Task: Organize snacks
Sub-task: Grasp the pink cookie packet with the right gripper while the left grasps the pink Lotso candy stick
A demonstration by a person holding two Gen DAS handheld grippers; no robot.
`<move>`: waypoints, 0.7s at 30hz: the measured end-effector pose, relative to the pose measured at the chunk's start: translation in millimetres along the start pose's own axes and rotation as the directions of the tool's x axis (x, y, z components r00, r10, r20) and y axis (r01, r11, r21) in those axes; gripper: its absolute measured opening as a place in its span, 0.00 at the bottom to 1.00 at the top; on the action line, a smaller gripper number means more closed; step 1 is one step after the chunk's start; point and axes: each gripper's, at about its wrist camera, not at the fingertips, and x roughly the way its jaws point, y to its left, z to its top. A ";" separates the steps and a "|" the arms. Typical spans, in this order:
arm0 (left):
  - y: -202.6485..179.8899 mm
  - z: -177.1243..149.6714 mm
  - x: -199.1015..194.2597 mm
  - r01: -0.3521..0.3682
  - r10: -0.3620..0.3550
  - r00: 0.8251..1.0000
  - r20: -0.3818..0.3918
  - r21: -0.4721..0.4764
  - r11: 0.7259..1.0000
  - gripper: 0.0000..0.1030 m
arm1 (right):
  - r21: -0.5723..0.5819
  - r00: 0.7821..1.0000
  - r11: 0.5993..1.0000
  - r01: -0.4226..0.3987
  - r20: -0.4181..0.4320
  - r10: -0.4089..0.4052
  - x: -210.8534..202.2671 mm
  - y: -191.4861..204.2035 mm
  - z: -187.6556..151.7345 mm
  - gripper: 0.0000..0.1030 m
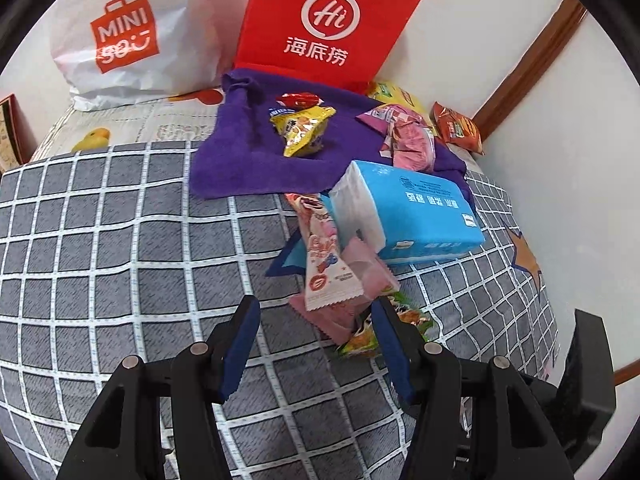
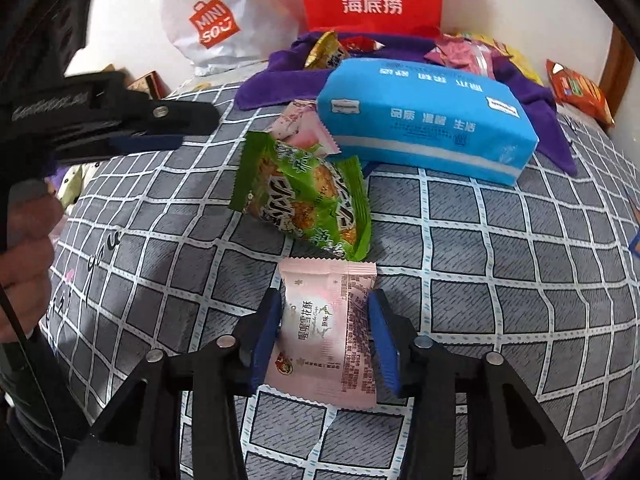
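In the left wrist view, the left gripper [image 1: 314, 326] is hanging half open over the checked bedspread [image 1: 120, 240] with nothing between its pads, while a white-and-pink snack packet [image 1: 322, 264] is lying just ahead of it, its long axis running away from the camera, on top of a pink wrapper [image 1: 362, 280]; a green snack bag [image 1: 372, 332] is peeking out beside the right-hand fingertip. Beyond them a blue tissue pack [image 1: 416, 208] is sitting near a purple towel [image 1: 248, 152], which is carrying a yellow snack [image 1: 304, 130], with a red paper bag [image 1: 332, 20] and a white shopping bag [image 1: 128, 40] standing against the wall. In the right wrist view, the right gripper [image 2: 324, 332] is closing narrowly on a pink pastry packet [image 2: 328, 336], both pads pressing its long sides (its long axis is running straight along the fingers), so this hand looks the better placed to move a snack. The green snack bag [image 2: 308, 196] is lying just beyond, and the surface is a soft bed, likely to give under pressure.
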 end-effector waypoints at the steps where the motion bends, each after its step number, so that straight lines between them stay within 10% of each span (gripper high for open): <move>1: -0.6 0.6 1.5 -0.001 0.001 1.000 -0.001 -0.003 1.000 0.54 | -0.009 1.000 1.000 -0.012 0.005 0.012 -2.5 -1.2 -1.1 0.38; 21: 15.1 47.9 73.2 -0.128 0.127 0.992 -0.015 -0.105 0.986 0.51 | 0.039 0.991 0.998 0.057 0.116 -0.061 -33.6 -92.9 15.1 0.37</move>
